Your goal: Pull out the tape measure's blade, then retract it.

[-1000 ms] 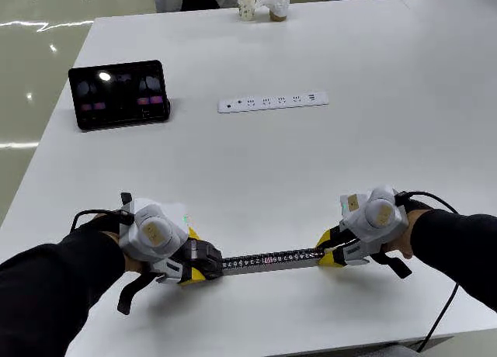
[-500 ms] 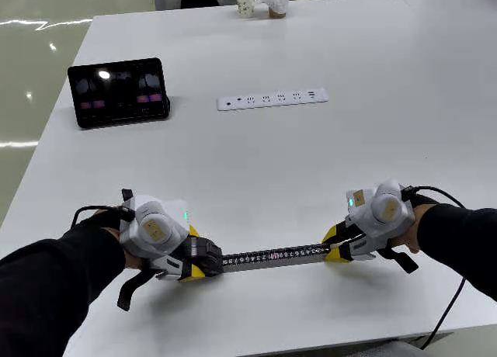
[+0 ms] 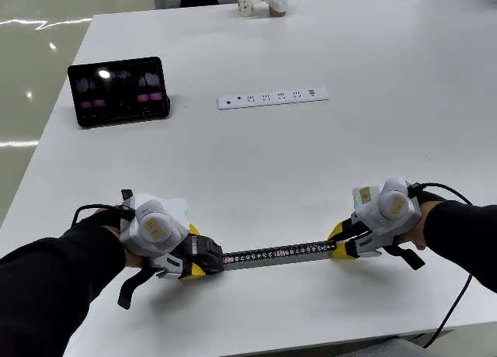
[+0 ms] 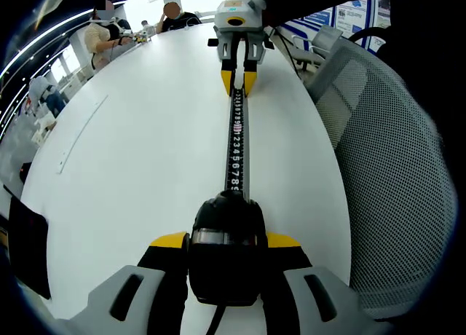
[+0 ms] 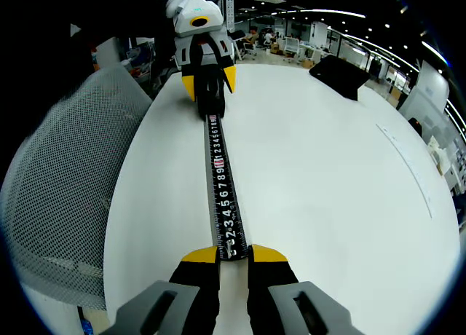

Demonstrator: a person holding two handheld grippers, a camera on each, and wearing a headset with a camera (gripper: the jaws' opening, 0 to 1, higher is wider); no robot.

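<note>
At lower left of the head view the left gripper [image 3: 192, 261] is closed around the tape measure [image 3: 208, 256]. Its blade [image 3: 276, 254] stretches over the table [image 3: 326, 155] to the right gripper [image 3: 338, 241], at lower right, which pinches its end.

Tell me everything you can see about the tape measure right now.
The tape measure has a black case clamped in the left gripper. Its dark blade, printed with white and red numbers, is pulled out straight, low over the white table, its free end pinched by the right gripper.
</note>
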